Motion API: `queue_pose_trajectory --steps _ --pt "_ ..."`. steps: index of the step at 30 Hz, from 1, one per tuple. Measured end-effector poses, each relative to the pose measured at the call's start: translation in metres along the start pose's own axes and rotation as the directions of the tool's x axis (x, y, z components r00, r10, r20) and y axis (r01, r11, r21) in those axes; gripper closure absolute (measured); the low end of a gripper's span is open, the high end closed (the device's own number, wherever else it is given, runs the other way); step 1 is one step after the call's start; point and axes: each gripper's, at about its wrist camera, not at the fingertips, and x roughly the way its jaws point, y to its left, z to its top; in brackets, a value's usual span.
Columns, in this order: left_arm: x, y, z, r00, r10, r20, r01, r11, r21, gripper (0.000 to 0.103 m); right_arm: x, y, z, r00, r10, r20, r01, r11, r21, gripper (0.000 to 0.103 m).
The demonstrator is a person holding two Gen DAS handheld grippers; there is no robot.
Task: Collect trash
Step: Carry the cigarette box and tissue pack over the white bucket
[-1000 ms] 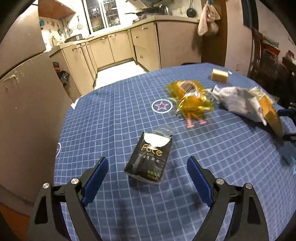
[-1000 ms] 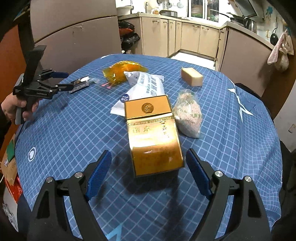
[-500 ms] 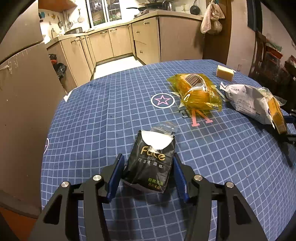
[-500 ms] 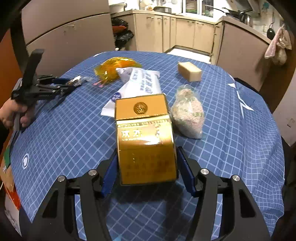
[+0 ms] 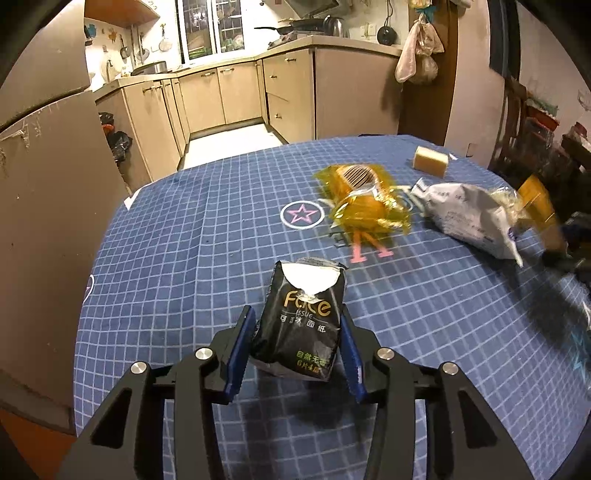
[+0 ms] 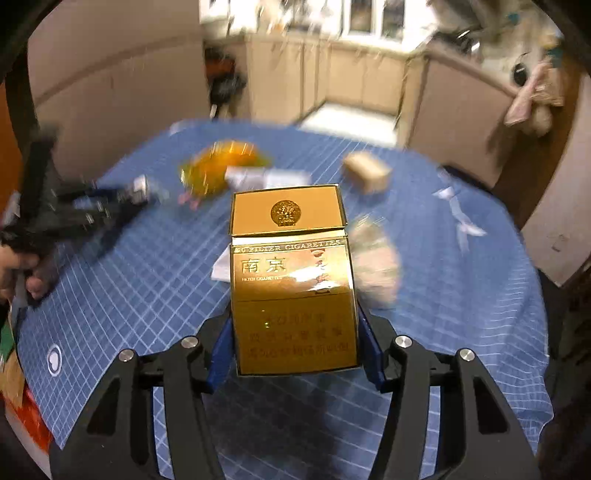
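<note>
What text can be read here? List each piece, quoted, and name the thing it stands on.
"Face" and "ISSUE": black tissue pack, in the left tool, whose jaws are closing on it.
"FILTER CIGARETTES" and "南京": gold cigarette box, in the right tool, jaws also closing.
Smaller Chinese lines on both: too small or blurred.
Print on the white bag: unreadable.
Barcode on the orange wrapper: bars only.

Kitchen cabinets (image 5: 240,96), perhaps a pan (image 5: 280,27).
</note>
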Motion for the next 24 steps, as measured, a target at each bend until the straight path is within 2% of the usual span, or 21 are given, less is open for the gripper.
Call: queue_pose_trajectory --steps 1,3,6,11,15,21,24 --pt "-0.003 -0.001 0.001 1.0 -0.001 0.006 0.001 1.0 -0.004 0.058 0.004 0.002 0.0 1.0 -0.005 -0.012 0.005 1.0 -0.006 0.049" --pt "-0.012 -0.004 0.002 1.0 -0.005 0.026 0.005 1.0 -0.009 0.058 -0.005 0.002 -0.003 1.0 0.005 0.017 -0.005 1.0 0.015 0.049" --pt "-0.034 -0.015 0.004 0.997 -0.02 0.08 0.02 1.0 -0.008 0.058 -0.047 -0.007 -0.022 0.994 -0.006 0.105 0.0 0.998 0.065 0.049" --pt "-0.069 -0.057 -0.008 0.986 -0.054 0.159 0.052 0.998 0.016 0.06 -0.112 -0.032 -0.072 0.979 -0.076 0.187 0.046 0.987 0.157 0.049" --pt "-0.1 -0.108 -0.018 0.974 -0.062 0.216 0.056 0.998 0.033 0.061 -0.157 -0.053 -0.118 0.965 -0.158 0.208 0.105 0.964 0.246 0.049" --pt "-0.148 -0.194 -0.029 0.947 -0.132 0.292 0.125 0.991 0.043 0.061 -0.209 -0.069 -0.188 0.934 -0.292 0.206 0.208 0.913 0.352 0.049" --pt "-0.171 -0.252 -0.037 0.931 -0.181 0.318 0.171 0.984 0.058 0.061 -0.228 -0.078 -0.217 0.916 -0.345 0.202 0.245 0.884 0.399 0.049"
